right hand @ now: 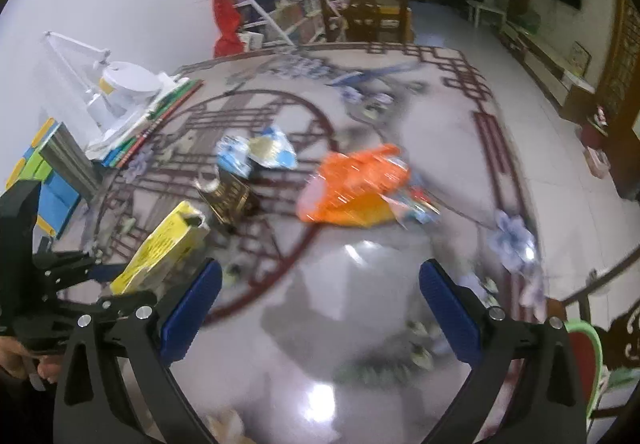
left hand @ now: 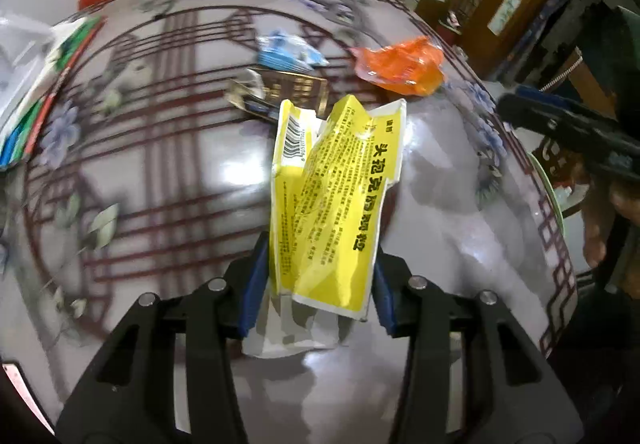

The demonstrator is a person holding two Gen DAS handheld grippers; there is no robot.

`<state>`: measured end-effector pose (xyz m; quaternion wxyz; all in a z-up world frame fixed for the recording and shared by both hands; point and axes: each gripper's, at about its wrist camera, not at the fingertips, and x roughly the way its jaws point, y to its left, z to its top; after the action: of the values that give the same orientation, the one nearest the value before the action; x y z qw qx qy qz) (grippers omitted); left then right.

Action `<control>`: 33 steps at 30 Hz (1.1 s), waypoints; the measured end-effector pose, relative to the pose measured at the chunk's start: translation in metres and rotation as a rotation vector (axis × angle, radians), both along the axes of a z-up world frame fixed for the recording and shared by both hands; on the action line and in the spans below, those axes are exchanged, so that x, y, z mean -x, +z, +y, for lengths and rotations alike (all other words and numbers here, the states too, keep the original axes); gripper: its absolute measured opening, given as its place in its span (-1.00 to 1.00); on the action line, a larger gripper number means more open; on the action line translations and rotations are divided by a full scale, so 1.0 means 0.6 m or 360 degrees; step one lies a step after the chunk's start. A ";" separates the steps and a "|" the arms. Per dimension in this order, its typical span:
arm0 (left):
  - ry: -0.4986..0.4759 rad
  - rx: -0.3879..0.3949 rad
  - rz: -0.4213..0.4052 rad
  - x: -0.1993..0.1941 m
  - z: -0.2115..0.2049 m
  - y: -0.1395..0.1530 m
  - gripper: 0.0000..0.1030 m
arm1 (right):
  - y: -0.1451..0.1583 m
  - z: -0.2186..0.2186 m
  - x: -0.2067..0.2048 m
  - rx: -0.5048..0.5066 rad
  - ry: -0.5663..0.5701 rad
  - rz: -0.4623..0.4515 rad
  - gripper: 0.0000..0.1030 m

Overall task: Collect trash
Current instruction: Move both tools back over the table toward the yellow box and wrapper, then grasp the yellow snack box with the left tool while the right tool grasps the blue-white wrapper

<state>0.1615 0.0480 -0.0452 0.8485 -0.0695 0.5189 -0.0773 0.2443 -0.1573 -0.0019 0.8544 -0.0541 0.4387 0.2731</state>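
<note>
1. The left gripper [left hand: 316,284] has its blue jaws closed on a flat yellow paper-and-foil packet [left hand: 332,195] with black writing. The packet sticks out in front of the gripper, above the shiny grey table with dark red line patterns [left hand: 160,163].
2. The packet looks light, thin and bendy. It is already creased and torn at the top. A hold near its lower end, like now, seems safe, but a loose pinch could let it slip.
3. The right gripper [right hand: 320,304] has its jaws wide open with nothing between them. It hangs over the table, pointing at more trash.
4. A crumpled orange plastic wrapper [right hand: 356,187] lies on the table, near the middle and ahead of the right gripper. It looks soft and slippery. I think a pinch on a raised fold would work best.
5. A blue and white crinkled wrapper [right hand: 260,151] lies further back, to the left of the orange one.
6. A small dark brown and gold box [right hand: 230,199] sits just in front of the blue and white wrapper. It looks stiffer, so its sides would be good to squeeze.
7. All of this trash looks light, so none should be hard to lift.
</note>
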 end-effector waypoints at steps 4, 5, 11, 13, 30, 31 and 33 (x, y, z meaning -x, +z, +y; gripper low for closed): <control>0.0052 0.0017 -0.0014 0.014 0.031 0.020 -0.15 | 0.009 0.059 -0.016 -0.0006 0.0058 -0.0045 0.85; 0.0064 0.0022 -0.0022 0.019 0.039 0.027 -0.15 | 0.010 0.071 -0.020 -0.0012 0.0070 -0.0038 0.85; 0.0129 -0.0015 -0.0093 0.034 0.074 0.043 -0.15 | -0.007 0.157 -0.060 -0.0030 0.0092 0.0007 0.81; 0.0164 -0.0048 -0.0102 0.036 0.090 0.035 -0.14 | -0.018 0.180 -0.077 -0.0034 0.0075 0.0032 0.80; 0.0434 -0.0052 -0.0105 -0.029 0.201 0.015 -0.15 | -0.099 0.268 -0.152 0.0164 0.0000 0.0087 -0.14; 0.0436 -0.0049 -0.0102 -0.030 0.202 0.014 -0.14 | -0.101 0.267 -0.153 0.0153 0.0004 0.0094 -0.15; 0.0440 -0.0049 -0.0100 -0.031 0.202 0.014 -0.15 | -0.103 0.265 -0.152 0.0143 0.0011 0.0085 -0.24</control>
<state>0.1802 0.1694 -0.0366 0.8678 -0.1249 0.4787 0.0460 0.3356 0.0016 -0.0639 0.8382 -0.0867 0.4729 0.2575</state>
